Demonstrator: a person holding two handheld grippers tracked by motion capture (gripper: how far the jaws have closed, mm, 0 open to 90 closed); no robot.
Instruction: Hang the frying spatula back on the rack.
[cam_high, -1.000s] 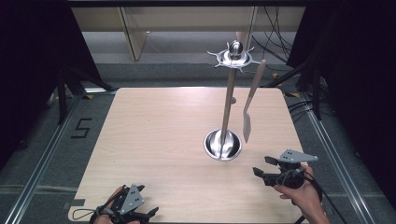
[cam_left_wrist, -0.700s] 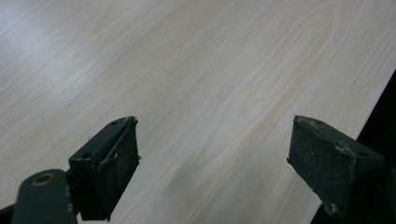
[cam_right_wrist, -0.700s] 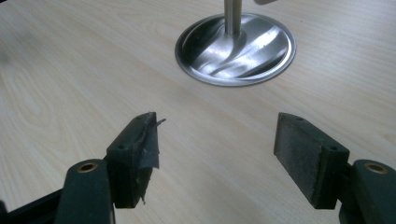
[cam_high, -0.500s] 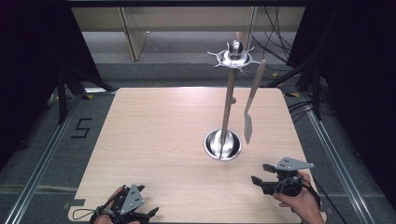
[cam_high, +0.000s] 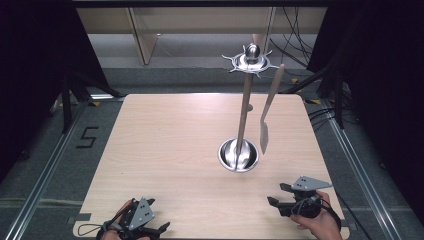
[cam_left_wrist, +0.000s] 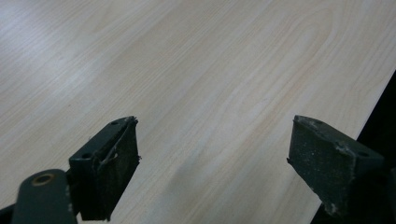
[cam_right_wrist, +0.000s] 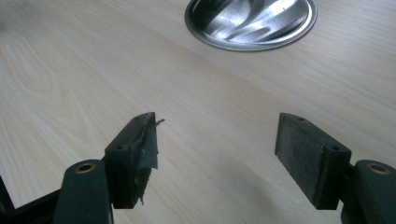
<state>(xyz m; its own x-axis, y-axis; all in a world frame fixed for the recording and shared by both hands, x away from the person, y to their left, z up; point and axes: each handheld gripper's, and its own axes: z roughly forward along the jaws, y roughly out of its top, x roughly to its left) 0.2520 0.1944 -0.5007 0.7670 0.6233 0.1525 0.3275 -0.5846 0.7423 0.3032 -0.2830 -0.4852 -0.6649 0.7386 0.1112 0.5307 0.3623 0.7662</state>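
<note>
spatula (cam_high: 266, 117) hangs by its handle from the spoked top of the metal stand (cam_high: 244, 112), blade down, just beside the pole and above the right rim of the round steel base (cam_high: 238, 155). the stand sits right of centre on the desk (cam_high: 165, 145). spatula is not held by either tongs.

right tongs (cam_high: 274, 196) rest low over the near right part of the desk, jaws spread with nothing between them; the right gripper view has them aimed toward the steel base (cam_right_wrist: 251, 21) with bare wood between. left tongs (cam_high: 159, 229) lie at the near left edge, jaws likewise spread and empty, over bare desk (cam_left_wrist: 196, 79), well apart from the stand.

risks, as judged:
- stand is tall on a small base; a sideways push on the pole or the hanging spatula could tip it.
- spatula hangs free; a grip on the blade alone could set it swinging or knock it off its spoke, dropping it onto the base or desk.
- torn lining on the left pad (cam_right_wrist: 148, 144) of the right tongs may weaken the hold on a smooth handle.
- lifting without clearing the spoke could drag the stand along.

surroundings: cables (cam_high: 300, 45) on the floor beyond the desk, dark curtains (cam_high: 40, 75) at both sides. nothing lies on the desk between the right tongs and the stand; the pole itself partly blocks a reach from the left.
</note>
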